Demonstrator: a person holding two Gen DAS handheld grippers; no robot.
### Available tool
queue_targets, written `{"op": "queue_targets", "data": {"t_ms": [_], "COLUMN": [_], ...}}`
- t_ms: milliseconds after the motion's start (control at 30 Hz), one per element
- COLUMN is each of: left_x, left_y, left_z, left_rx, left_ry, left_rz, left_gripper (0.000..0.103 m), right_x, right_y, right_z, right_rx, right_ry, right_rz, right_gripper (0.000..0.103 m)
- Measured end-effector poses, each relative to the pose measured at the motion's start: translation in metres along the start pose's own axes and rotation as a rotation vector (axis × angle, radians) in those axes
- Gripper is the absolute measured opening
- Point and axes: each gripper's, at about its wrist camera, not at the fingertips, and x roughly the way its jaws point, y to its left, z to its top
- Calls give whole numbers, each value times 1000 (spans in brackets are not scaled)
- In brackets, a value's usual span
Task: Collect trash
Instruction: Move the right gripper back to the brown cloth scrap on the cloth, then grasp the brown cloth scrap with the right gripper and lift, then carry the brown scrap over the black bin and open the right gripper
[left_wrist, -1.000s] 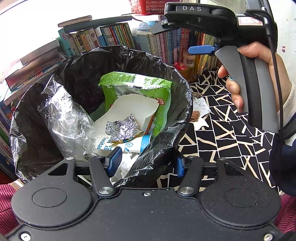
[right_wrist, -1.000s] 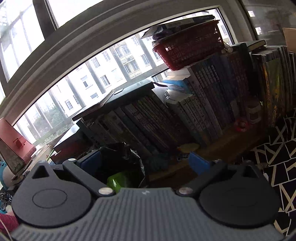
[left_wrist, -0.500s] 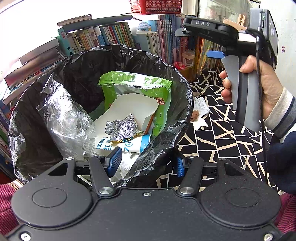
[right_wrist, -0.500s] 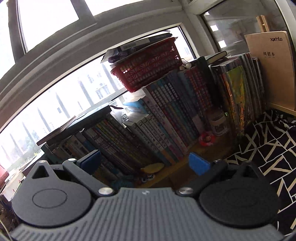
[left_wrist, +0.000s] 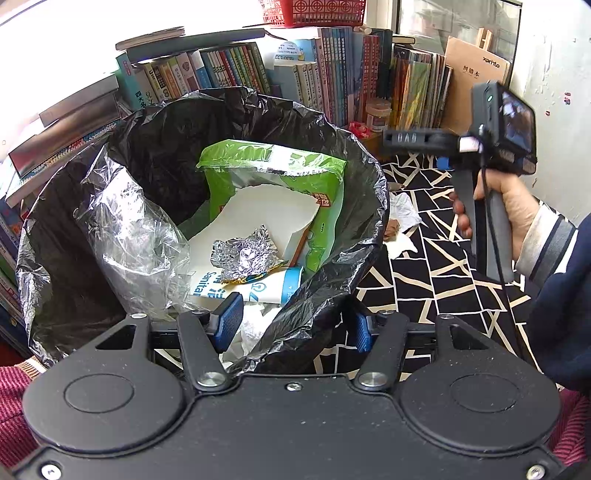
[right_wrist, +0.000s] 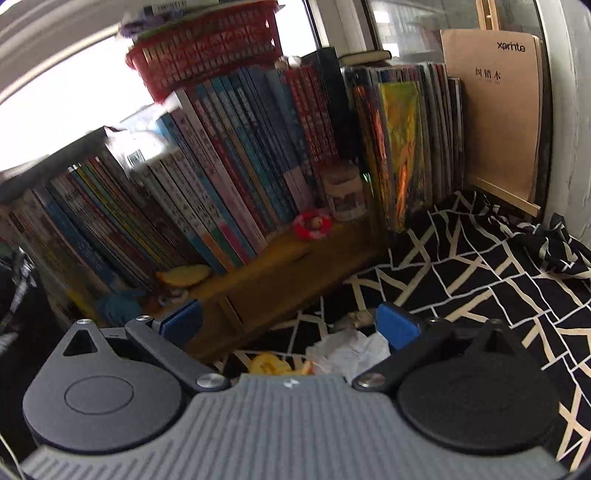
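The left tongs are seen astride the near rim of the black bin bag, 1 blue pad inside and 1 outside; their jaws have just been opening a little, and whether the pads press the plastic cannot be told. Inside the bag a green packet, a crumpled foil ball, a clear plastic bag and a white carton are held. The right tongs are spread apart with nothing between them, gripped by a hand. Just below them, on the black-and-cream patterned cloth, crumpled white paper and a yellow scrap are left uncollected beside the row of books.
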Motion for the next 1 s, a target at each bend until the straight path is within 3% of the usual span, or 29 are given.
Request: {"op": "queue_targets", "data": {"t_ms": [200, 400, 500, 700, 833, 1000], "left_x": [3, 5, 6, 9, 12, 13], "left_y": [1, 1, 0, -2, -2, -1], "left_z": [0, 1, 1, 1, 1, 1], "left_rx": [0, 1, 3, 10, 14, 14], "left_ry": [5, 13, 15, 23, 32, 37], "left_rz": [4, 5, 11, 16, 13, 11], "left_gripper": [58, 59, 60, 61, 61, 61], "right_x": [39, 64, 73, 81, 85, 85], "right_y": [-2, 10, 8, 5, 3, 0], "right_z": [-34, -63, -71, -77, -78, -76], "right_rx": [-78, -222, -227, -216, -203, -176], "right_ry": [184, 276, 313, 312, 292, 286], "right_rz": [5, -37, -50, -62, -62, -75], "right_gripper": [100, 83, 73, 57, 57, 33]}}
